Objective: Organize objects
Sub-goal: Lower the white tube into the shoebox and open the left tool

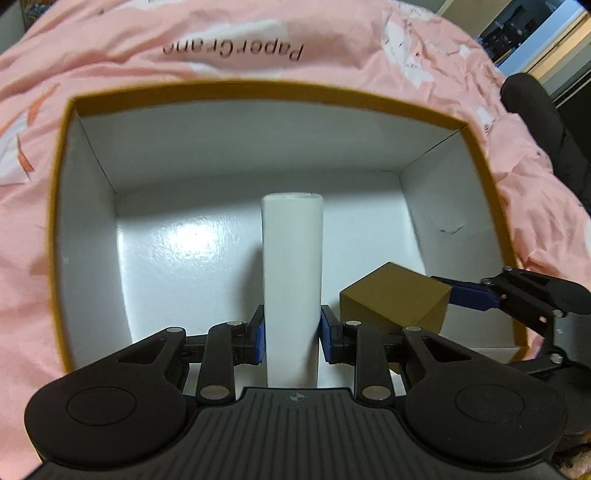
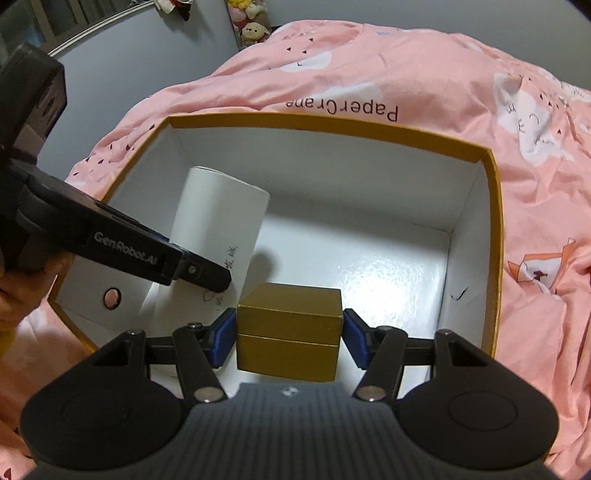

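Note:
A large open box with a gold rim (image 1: 236, 85) (image 2: 325, 123) and white inside lies on a pink bed cover. My left gripper (image 1: 291, 334) is shut on a white tube (image 1: 291, 266), which hangs over the box floor. From the right wrist view that white tube (image 2: 218, 218) slants at the box's left side, with the left gripper (image 2: 207, 275) clamped on its lower part. My right gripper (image 2: 288, 338) is shut on a small gold box (image 2: 290, 325), low inside the large box. The left wrist view shows the small gold box (image 1: 395, 295) just right of the tube, with a blue pad of the right gripper (image 1: 469, 295) against its side.
The pink bed cover (image 2: 388, 74) printed "PaperCrane" surrounds the box. A black chair (image 1: 546, 136) stands at the right edge. Plush toys (image 2: 251, 22) sit by a grey wall at the back. A hand (image 2: 22, 291) holds the left gripper's handle.

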### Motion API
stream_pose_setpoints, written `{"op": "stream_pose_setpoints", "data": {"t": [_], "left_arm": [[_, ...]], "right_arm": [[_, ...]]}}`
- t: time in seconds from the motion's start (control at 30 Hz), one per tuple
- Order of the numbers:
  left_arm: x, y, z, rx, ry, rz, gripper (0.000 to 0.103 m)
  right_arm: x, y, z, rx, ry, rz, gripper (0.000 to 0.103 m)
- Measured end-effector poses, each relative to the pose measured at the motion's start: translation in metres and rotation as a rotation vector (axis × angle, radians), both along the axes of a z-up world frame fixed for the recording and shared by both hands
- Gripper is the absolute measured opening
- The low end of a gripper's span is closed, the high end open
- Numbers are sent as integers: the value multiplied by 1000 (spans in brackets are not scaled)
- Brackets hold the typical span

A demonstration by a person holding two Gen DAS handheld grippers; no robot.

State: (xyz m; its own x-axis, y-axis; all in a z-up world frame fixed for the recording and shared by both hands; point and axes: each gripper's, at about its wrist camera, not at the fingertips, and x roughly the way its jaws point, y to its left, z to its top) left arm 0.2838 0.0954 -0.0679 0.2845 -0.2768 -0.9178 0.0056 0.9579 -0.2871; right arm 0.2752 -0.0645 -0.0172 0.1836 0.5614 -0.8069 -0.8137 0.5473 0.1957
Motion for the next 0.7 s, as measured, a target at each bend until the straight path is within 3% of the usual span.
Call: {"op": "stream_pose_setpoints", "data": {"t": [0.13,0.23,0.43,0.7], "left_arm": [[3,1,-20,18,38,-2,32],[-2,5,-19,14,29,-2,33],[-13,-1,-1,204,-15,-63,51],[-18,-20,12,372,-29,-175,53]], "right_arm": [[2,2,-3,-3,8,-3,62],[2,2,-5,-9,13,2,62],[2,7,-11,-19,29,9,62],[0,9,-14,-18,33,23,62]]}}
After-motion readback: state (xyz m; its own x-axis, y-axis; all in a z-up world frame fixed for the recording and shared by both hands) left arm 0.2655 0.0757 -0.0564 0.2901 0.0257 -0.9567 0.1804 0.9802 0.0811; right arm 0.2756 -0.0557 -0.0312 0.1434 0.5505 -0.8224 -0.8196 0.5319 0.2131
